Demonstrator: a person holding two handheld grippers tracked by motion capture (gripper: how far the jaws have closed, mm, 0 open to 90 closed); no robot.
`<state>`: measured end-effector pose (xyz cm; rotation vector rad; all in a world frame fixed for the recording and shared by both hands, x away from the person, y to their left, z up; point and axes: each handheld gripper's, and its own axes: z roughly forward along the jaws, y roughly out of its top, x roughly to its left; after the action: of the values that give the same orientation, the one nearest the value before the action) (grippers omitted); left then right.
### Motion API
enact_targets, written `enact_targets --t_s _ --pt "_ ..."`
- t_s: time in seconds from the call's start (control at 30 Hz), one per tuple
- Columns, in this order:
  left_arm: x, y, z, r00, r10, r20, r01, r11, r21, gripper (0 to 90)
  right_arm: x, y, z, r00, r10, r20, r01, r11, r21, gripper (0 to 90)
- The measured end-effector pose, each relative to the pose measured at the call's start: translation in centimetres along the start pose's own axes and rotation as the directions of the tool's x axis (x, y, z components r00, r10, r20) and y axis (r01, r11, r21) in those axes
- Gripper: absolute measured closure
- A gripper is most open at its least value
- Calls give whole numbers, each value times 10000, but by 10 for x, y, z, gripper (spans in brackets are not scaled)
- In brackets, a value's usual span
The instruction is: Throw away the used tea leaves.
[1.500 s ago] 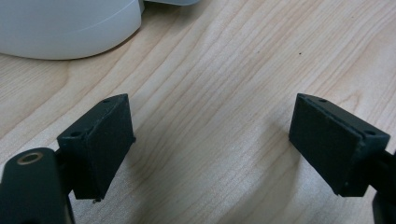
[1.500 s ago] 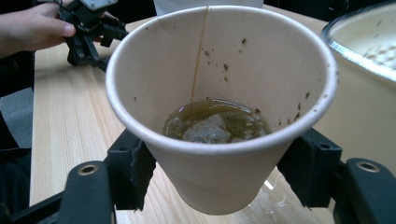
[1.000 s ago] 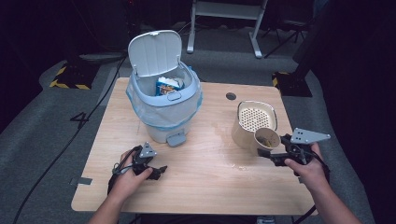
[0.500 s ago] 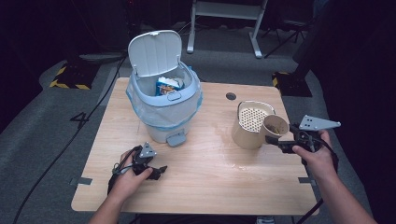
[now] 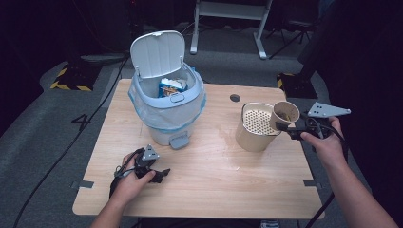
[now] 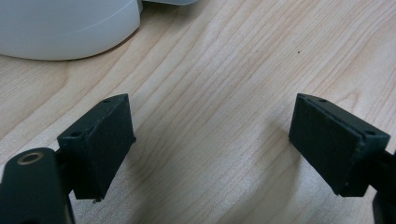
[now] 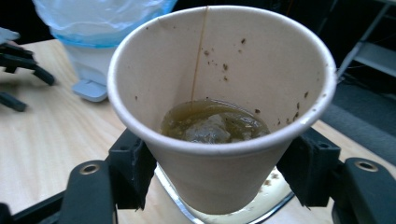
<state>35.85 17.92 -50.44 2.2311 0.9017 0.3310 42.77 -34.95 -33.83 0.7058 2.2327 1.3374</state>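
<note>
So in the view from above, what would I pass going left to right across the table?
Left gripper → bin with its lid up → beige strainer container → paper cup → right gripper holding it.

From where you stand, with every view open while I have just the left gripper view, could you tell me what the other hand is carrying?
Observer: The right gripper is shut on a paper cup, tilted above the beige strainer container.
Operator: Thank you. Is anything inside that cup?
Observer: Yes, the right gripper view shows brownish liquid with a soggy tea bag at its bottom, and specks up the inner wall.
Operator: And is the bin ready to take waste?
Observer: Its lid stands open; the pedal bin has a blue liner and a printed packet already inside.
</note>
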Motion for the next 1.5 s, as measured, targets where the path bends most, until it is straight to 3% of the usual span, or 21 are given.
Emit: enact_targets --t_s 0.23,0.4,0.63,0.97,1.07,1.1,1.13,1.17,1.2,1.23,1.27,1.3,1.33,1.4,1.5 --pt "1 1 0 10000 63 31 -63 10000 22 139 -13 5 7 9998 -75 198 75 10000 -17 342" --pt "1 1 0 10000 60 32 -61 10000 22 140 -22 11 13 9979 -401 515 389 9990 230 341" --pt "2 1 0 10000 86 35 -86 10000 27 139 -30 14 19 9961 -456 753 418 9978 513 341" --pt "2 1 0 10000 92 35 -92 10000 28 140 -35 23 21 9850 -1146 1287 1030 9903 932 342" --pt "2 1 0 10000 89 38 -89 10000 27 140 -35 25 22 9709 -1780 1601 1578 9788 1307 343" --pt "2 1 0 10000 90 36 -91 10000 29 140 -35 25 23 9630 -2070 1729 1822 9719 1489 344" --pt "2 1 0 10000 91 37 -91 10000 29 139 -34 26 23 9460 -2576 1966 2238 9581 1788 344" --pt "2 1 0 10000 91 37 -91 10000 29 139 -34 26 23 9460 -2576 1966 2238 9581 1788 344" --pt "2 1 0 10000 94 32 -94 10000 28 139 -34 26 24 9406 -2719 2032 2356 9539 1859 344" --pt "2 1 0 10000 94 33 -94 10000 30 140 -33 27 24 9281 -3048 2140 2626 9430 2042 344" --pt "2 1 0 10000 91 35 -91 10000 28 140 -32 27 25 9019 -3650 2308 3118 9201 2370 344" --pt "2 1 0 10000 91 35 -91 10000 28 140 -32 28 25 8917 -3869 2349 3298 9108 2484 344" --pt "2 1 0 9999 94 35 -94 10000 30 140 -32 28 25 8917 -3869 2349 3298 9108 2484 344" --pt "2 1 0 10000 90 35 -90 10000 28 140 -31 28 27 8715 -4302 2356 3645 8894 2758 344" --pt "2 1 0 10000 91 32 -91 10000 28 140 -30 28 30 8296 -5024 2435 4182 8482 3252 346"
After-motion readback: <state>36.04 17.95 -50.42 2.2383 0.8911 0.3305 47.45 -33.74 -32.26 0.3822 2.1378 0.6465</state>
